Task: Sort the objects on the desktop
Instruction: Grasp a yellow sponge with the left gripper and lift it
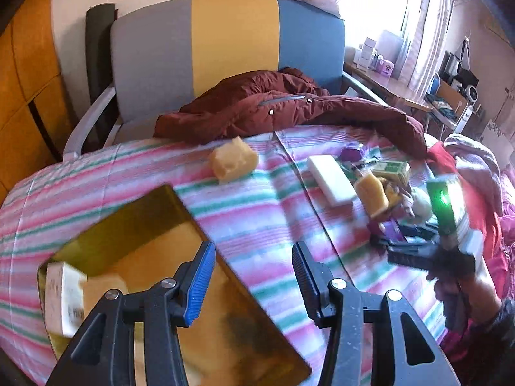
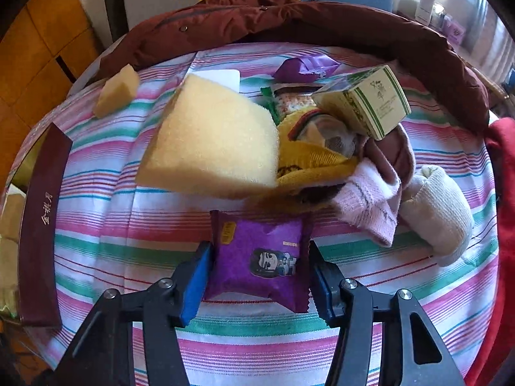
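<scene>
Right gripper (image 2: 259, 267): pads press both sides of the purple snack packet (image 2: 260, 263).
Beyond the fingertips: yellow sponge (image 2: 209, 148), pink sock (image 2: 367, 206).
Beneath: striped cloth (image 2: 257, 347).

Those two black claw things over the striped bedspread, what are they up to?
A person is sorting odds and ends with a hand-held gripper in each hand. The right gripper is clamped on a purple snack packet lying on the striped bedspread, beside a pile with a yellow sponge, socks and a small green box. The left gripper is open and empty above a gold tray.
</scene>
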Available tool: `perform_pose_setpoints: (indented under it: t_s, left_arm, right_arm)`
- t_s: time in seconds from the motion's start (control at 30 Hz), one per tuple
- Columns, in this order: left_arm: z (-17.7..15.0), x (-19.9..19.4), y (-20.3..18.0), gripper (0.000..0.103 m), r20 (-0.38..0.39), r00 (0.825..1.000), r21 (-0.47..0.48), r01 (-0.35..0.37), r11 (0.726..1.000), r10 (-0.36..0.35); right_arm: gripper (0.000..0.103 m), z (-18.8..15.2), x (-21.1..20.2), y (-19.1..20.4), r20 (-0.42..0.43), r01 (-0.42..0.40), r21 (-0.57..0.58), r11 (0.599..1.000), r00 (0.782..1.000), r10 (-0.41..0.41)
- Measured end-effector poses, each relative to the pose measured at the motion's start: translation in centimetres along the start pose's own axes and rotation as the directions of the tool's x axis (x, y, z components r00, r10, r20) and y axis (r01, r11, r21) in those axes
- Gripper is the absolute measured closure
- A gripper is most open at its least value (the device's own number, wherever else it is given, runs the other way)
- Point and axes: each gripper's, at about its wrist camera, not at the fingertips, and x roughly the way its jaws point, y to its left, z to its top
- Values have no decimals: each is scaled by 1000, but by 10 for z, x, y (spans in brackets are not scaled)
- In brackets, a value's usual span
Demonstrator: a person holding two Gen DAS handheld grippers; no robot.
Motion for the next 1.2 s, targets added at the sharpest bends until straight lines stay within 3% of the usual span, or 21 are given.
perform_pose_setpoints:
  t_s: [0.23,0.37,0.43,0.53,0.63,0.73,0.87,1.13,1.2]
  left_arm:
    - [47,48,22,48,-104,991,-153,69,986,-86]
    - [71,83,18,33,-169,983,-109,53,993,-71]
    - [77,99,16,30,-198,978,-97,48,994,-66]
    - [87,130,13,29,-239,971,-20,-24,1000,19]
    - [95,154,11,20,-262,962,40,-67,997,75]
    - [102,177,13,18,-279,953,89,-96,991,117]
    - [110,199,18,18,-289,949,78,-108,991,126]
    - [115,220,20,15,-271,958,45,-89,995,98]
    - [114,223,19,24,-272,959,29,-71,997,77]
  right_arm:
    - [45,-1,0,1,-2,10,2,1000,1000,-10]
    - [43,-1,-1,-1,-3,-2,9,1000,1000,2]
    - [43,-1,-1,-1,-4,-5,6,1000,1000,5]
    - [42,-2,-2,-1,-6,-8,2,1000,1000,8]
    - [42,-2,-2,-3,-6,-14,6,1000,1000,14]
    - [41,-1,-1,-3,-7,-17,4,1000,1000,17]
    - [40,3,3,-2,-7,-22,4,1000,1000,22]
    - [38,6,7,1,-7,-15,1,1000,1000,15]
    - [38,6,7,2,-6,-13,-2,1000,1000,13]
